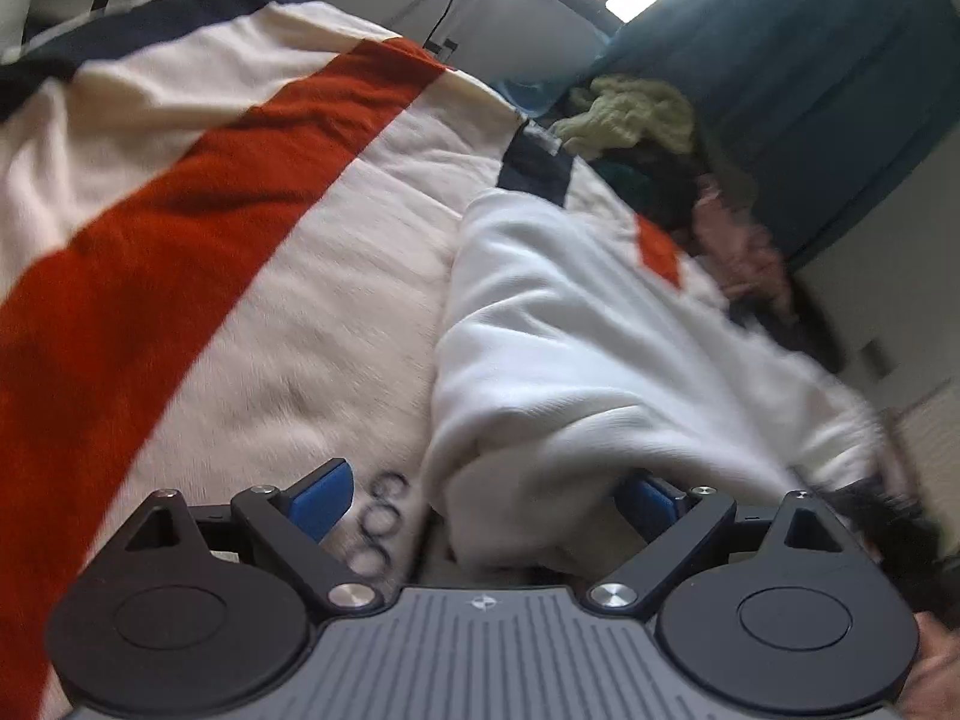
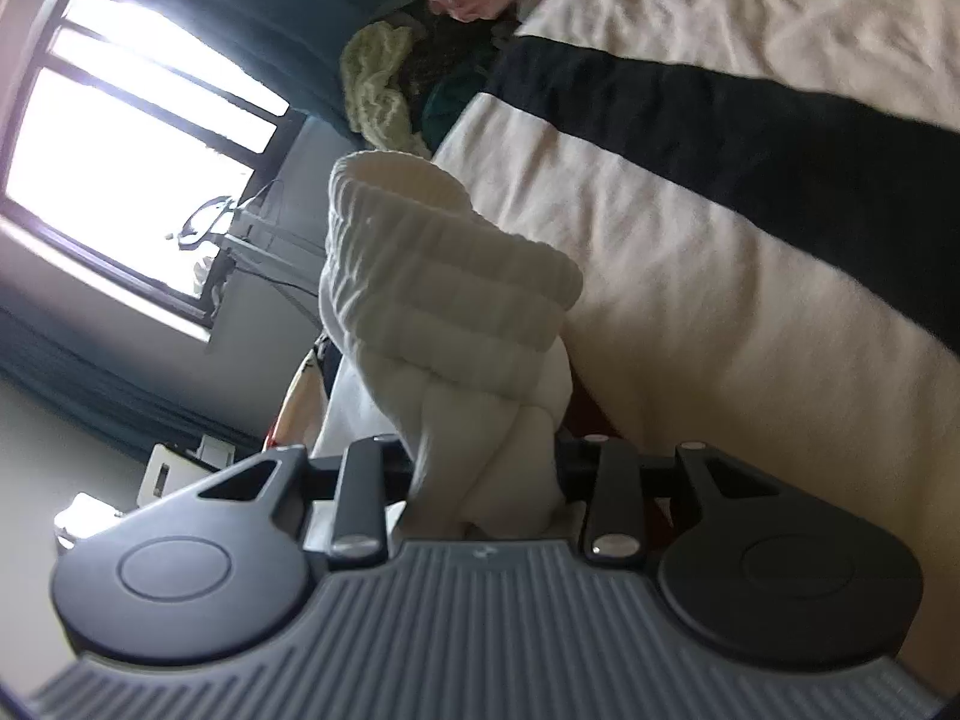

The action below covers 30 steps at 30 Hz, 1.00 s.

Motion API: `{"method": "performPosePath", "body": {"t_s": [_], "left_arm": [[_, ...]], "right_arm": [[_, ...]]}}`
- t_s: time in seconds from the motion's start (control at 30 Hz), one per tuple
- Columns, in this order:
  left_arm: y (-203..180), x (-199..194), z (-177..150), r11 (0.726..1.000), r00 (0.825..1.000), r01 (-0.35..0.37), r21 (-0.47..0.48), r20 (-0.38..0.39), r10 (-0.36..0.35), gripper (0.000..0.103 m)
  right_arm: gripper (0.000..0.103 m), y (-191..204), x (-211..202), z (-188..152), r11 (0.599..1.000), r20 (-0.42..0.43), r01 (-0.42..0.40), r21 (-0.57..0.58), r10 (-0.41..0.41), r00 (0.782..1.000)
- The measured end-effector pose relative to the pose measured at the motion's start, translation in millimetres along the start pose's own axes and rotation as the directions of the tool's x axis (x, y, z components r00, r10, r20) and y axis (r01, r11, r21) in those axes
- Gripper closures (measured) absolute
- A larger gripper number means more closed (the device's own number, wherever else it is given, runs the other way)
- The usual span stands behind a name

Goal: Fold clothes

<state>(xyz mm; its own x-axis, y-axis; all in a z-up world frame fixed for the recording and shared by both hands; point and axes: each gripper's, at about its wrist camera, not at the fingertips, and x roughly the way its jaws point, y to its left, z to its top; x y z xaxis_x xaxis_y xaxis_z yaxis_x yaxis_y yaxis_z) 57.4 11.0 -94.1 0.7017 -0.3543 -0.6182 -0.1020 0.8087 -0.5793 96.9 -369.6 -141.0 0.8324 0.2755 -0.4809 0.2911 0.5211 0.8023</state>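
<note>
Right tongs [image 2: 483, 468] pinch ribbed, seemingly knit white garment [image 2: 444, 300].

The left gripper [image 1: 480, 498] has its jaws spread wide. One blue pad [image 1: 321, 498] stands free on the left side, with nothing against it. The other blue pad [image 1: 645, 501] is partly hidden by white cloth [image 1: 570, 360] that lies between the jaws. The right gripper [image 2: 483, 468] has its jaws drawn in on a bunch of the white cloth, which rises from between them. Its pads are hidden. The right gripper is rolled strongly to one side.
</note>
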Motion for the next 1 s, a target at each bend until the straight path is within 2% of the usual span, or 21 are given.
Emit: {"method": "performPosePath", "body": {"t_s": [0.1, 0.33, 0.4, 0.47, 0.5, 0.53, 0.63, 0.7, 0.77, 0.87, 1.0], "left_arm": [[11, -13, 2, 0.988, 0.994, 0.112, -0.107, 0.023, -0.110, 0.005], [36, 18, 21, 0.940, 0.979, 0.204, -0.273, 0.047, -0.199, 0.004], [28, 37, 21, 0.947, 0.975, 0.208, -0.247, -0.022, -0.220, 0.004], [13, 45, 17, 0.973, 0.982, 0.179, -0.148, -0.040, -0.187, 0.007], [7, 44, 19, 0.972, 0.980, 0.190, -0.141, -0.029, -0.196, 0.015], [1, 42, 21, 0.970, 0.979, 0.201, -0.134, -0.017, -0.205, 0.018], [-16, 38, 28, 0.966, 0.972, 0.233, -0.111, 0.016, -0.233, 0.035], [-28, 36, 33, 0.962, 0.967, 0.254, -0.095, 0.038, -0.251, 0.051], [-40, 33, 38, 0.958, 0.961, 0.274, -0.079, 0.059, -0.270, 0.057], [-58, 29, 44, 0.951, 0.950, 0.304, -0.054, 0.091, -0.298, 0.062], [-82, 24, 54, 0.940, 0.933, 0.342, -0.020, 0.130, -0.336, 0.064]], "right_arm": [[0.066, -6, 2, 1, 0.999, -0.012, 0.012, 0.033, -0.012, 1.000], [0.065, -5, 10, 0, 0.999, -0.016, 0.030, 0.028, -0.030, 0.999], [0.065, -6, 13, 0, 0.999, -0.019, 0.033, 0.033, -0.033, 0.999], [0.065, -7, 12, -1, 0.999, -0.024, 0.030, 0.034, -0.029, 0.999], [0.065, -7, 11, -2, 0.999, -0.023, 0.028, 0.029, -0.027, 0.999], [0.065, -6, 10, -2, 0.999, -0.022, 0.026, 0.024, -0.026, 0.999], [0.066, 1, 6, -2, 1.000, -0.010, 0.004, 0.011, -0.003, 1.000], [0.067, 7, 2, 0, 1.000, 0.000, -0.024, 0.007, 0.024, 1.000], [0.067, 14, -5, 4, 0.998, 0.012, -0.055, 0.007, 0.055, 0.998], [0.068, 24, -20, 17, 0.994, 0.042, -0.104, 0.022, 0.103, 0.994], [0.068, 34, -46, 54, 0.990, 0.115, -0.141, 0.003, 0.140, 0.983]]}}
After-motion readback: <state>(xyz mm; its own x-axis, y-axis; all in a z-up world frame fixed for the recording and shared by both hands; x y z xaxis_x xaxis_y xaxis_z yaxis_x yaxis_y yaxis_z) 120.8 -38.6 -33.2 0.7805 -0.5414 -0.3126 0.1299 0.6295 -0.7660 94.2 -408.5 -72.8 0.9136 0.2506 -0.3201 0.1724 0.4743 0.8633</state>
